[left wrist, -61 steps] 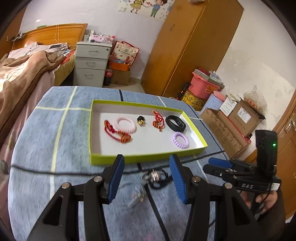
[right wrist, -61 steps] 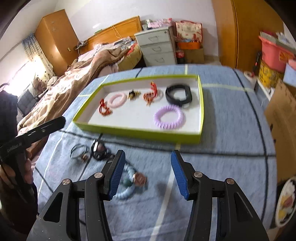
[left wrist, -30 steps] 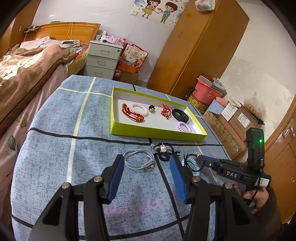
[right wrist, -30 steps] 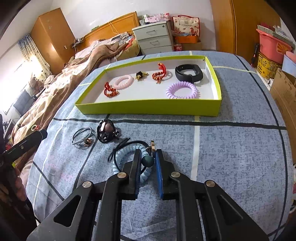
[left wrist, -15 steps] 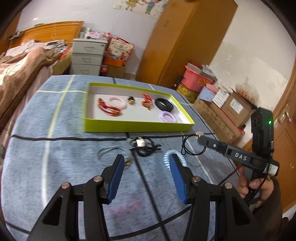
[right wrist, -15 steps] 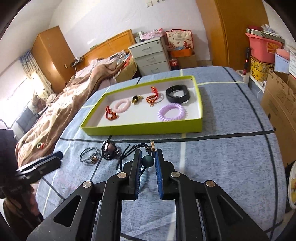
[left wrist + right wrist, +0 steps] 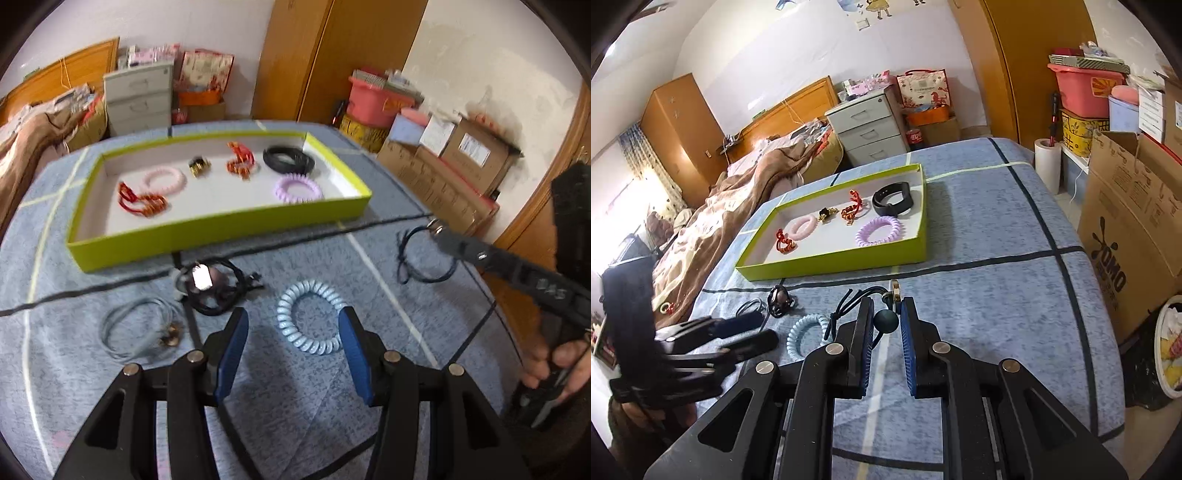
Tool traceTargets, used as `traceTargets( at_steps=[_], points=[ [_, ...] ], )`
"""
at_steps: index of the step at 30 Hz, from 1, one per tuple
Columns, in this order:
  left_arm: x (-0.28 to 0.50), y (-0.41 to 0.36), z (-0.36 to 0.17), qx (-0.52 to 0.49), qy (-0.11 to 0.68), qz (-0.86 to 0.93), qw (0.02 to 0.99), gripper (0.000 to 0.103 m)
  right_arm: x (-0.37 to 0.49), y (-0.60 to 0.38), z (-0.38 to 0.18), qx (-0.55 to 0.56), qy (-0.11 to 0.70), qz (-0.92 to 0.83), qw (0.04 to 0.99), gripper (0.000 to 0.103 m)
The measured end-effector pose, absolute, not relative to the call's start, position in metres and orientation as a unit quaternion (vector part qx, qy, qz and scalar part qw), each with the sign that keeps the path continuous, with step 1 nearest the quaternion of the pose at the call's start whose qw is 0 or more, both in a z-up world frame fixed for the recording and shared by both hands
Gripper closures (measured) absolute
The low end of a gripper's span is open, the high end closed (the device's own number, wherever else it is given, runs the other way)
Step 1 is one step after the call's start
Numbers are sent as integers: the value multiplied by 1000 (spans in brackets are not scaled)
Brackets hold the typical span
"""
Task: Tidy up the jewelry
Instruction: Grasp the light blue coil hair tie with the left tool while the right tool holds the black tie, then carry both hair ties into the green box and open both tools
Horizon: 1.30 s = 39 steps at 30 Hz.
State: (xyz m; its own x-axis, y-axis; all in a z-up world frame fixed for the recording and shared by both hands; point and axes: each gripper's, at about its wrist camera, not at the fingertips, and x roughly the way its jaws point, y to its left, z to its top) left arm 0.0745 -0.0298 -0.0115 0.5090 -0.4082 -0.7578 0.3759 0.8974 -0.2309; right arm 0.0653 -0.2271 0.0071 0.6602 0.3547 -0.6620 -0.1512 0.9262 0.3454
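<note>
Blue-grey checked cloth covers the tabletop [image 7: 369, 424] I am working over, with a bed and drawers behind it. Going from the left, a thin grey cord bracelet [image 7: 136, 332] lies loose on the cloth, and just beside it a black cord piece with a shiny tag [image 7: 210, 284]. Beyond them sits the green tray [image 7: 218, 230], already holding red, pink, purple and black pieces. My left gripper [image 7: 291, 339] has its jaws wide and empty, hanging over the pale blue spiral band [image 7: 314, 317], which lies flat on the cloth between the two blue pads, untouched. Further right, my right gripper [image 7: 886, 325] has its jaws narrow, pinched on the dark bead of a dark cord bracelet [image 7: 421, 254]; its thin loop dangles from the tip, clear of the cloth, to the right of the tray. I judge that bracelet very light and limp, so it will swing and could slip; the bead or the metal ring is the only firm hold. The spiral band looks springy and soft, likely to squash; I would take one side of the coil across its thickness.
</note>
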Motion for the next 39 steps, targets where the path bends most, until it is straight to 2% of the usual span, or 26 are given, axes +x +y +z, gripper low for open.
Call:
traceTargets(
  at_steps=[4, 12, 15, 16, 18, 23, 39],
  points=[
    [73, -46, -18, 44, 435, -201, 876, 50, 62, -233, 9, 136, 383, 142, 903, 88],
    [79, -54, -27, 62, 444, -185, 874, 53, 57, -236, 12, 141, 375, 150, 904, 88],
    [80, -59, -27, 86, 440, -172, 877, 62, 56, -236, 11, 143, 374, 152, 903, 88],
    [81, -59, -26, 84, 441, -173, 877, 69, 56, -237, 11, 144, 374, 153, 903, 88],
    [80, -62, -26, 91, 440, -174, 876, 73, 56, -238, 10, 145, 374, 153, 903, 88],
    [78, -66, -24, 93, 439, -176, 876, 91, 56, -237, 11, 145, 375, 154, 903, 88],
    [66, -37, -6, 14, 420, -197, 886, 93, 60, -229, 15, 139, 377, 152, 903, 88]
  ],
)
